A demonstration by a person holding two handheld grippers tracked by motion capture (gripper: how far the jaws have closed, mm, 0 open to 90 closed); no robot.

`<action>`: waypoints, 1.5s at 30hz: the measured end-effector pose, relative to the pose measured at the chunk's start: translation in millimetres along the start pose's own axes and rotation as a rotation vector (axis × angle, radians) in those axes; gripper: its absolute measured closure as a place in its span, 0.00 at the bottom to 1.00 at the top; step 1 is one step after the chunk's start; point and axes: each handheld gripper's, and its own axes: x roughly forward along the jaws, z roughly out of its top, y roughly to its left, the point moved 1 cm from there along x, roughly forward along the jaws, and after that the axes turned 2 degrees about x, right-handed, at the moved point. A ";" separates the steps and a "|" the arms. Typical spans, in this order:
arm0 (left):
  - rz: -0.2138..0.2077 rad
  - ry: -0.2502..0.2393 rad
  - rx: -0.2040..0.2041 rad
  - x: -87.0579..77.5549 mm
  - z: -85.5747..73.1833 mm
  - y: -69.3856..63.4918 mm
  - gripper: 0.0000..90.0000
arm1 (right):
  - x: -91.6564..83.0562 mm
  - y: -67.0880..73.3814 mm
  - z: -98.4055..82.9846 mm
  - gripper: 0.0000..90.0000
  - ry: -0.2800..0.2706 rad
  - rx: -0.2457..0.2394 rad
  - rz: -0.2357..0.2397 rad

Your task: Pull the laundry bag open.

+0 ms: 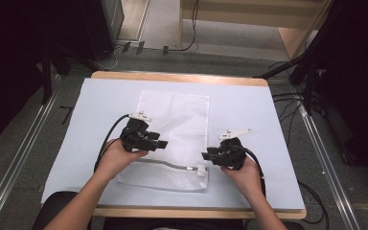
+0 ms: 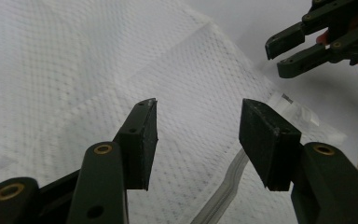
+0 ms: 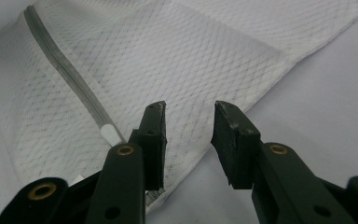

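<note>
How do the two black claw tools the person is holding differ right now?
The left gripper hovers over the white mesh bag, while the right gripper sits at the bag's right edge, near the zipper's end. In the gripper views, the left gripper's jaws stand wider apart than the right gripper's. Both are black, hand-held, point toward each other, and hold nothing.

The desk [image 1: 249,105] lies bare to the left and right of the mesh bag [image 1: 177,120], so either side gives open passage. The bag lies flat, nothing stands on it, and a pass over it is free. Its zipper [image 1: 172,165] runs along the near end. The left hand-held gripper [image 1: 160,143] hangs over the bag's near left; the right hand-held gripper [image 1: 206,155] sits at its near right corner, with a gap between them.
</note>
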 end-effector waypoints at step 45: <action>-0.148 0.130 0.111 64.9 -6.1 -46.4 0.85 | 18.5 14.6 -17.0 1.00 0.102 -0.111 0.093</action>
